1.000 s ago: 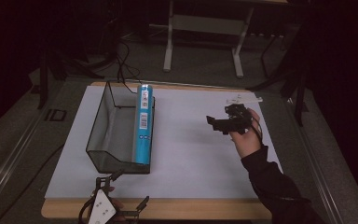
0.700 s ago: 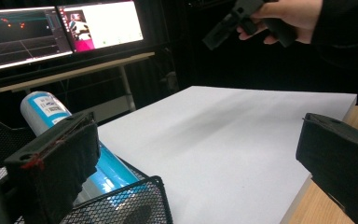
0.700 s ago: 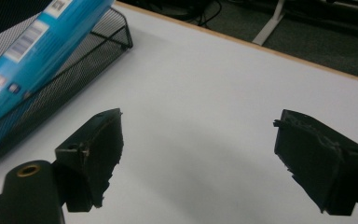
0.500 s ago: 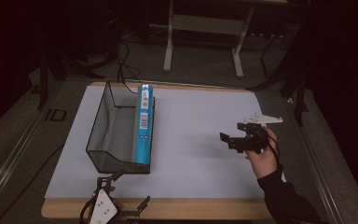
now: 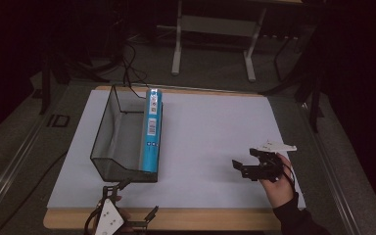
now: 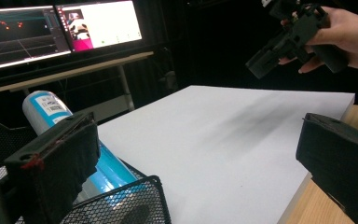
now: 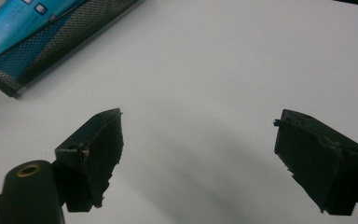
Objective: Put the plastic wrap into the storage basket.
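Note:
A black wire mesh basket (image 5: 112, 142) stands on the left of the white mat (image 5: 210, 127). A blue can with a white label (image 5: 152, 132) lies lengthwise against the basket's right wall. A hand holds my right gripper (image 5: 245, 159) just above the mat at the right front, well apart from the basket. Its jaws stand open with only bare mat (image 7: 205, 70) between them. My left gripper (image 5: 137, 198) rests at the table's front edge, just in front of the basket's near corner, open and holding nothing. From the left gripper view I see the can (image 6: 51, 112), the mesh (image 6: 121, 205) and the right gripper (image 6: 284, 42) farther off.
The wooden table edge (image 5: 200, 220) runs along the front beyond the mat. A metal stand (image 5: 215, 29) and cables lie on the floor behind the table. Two lit monitors (image 6: 51, 28) glow in the left gripper view.
The right hand has carried its open gripper down and toward the table's front right. The left gripper, basket and can have stayed put.

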A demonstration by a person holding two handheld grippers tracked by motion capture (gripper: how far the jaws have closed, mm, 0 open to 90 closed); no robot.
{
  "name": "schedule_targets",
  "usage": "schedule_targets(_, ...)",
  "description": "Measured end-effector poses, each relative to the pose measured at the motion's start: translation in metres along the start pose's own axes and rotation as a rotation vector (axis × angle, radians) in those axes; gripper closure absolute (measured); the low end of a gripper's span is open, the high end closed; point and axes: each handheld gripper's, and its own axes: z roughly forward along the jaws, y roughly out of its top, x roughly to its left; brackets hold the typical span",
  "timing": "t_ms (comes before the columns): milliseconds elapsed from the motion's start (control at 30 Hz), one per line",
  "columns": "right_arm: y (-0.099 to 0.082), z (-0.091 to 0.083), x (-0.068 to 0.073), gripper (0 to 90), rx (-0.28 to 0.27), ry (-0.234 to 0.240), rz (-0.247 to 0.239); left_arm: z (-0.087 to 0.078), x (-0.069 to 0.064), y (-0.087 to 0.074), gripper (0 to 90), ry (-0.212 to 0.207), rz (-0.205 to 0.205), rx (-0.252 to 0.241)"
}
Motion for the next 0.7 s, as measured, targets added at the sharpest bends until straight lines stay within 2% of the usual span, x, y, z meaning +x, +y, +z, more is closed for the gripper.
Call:
schedule_targets(400,-0.017,0.005,-0.001,15.1,-0.018,-0.03,-0.04,0.0,0.0,0.0,0.1,-0.003,0.009,0.002)
schedule_targets(700,-0.019,0.009,-0.007,15.1,-0.01,-0.025,-0.029,0.001,0.0,0.0,0.1,0.0,0.012,0.009)
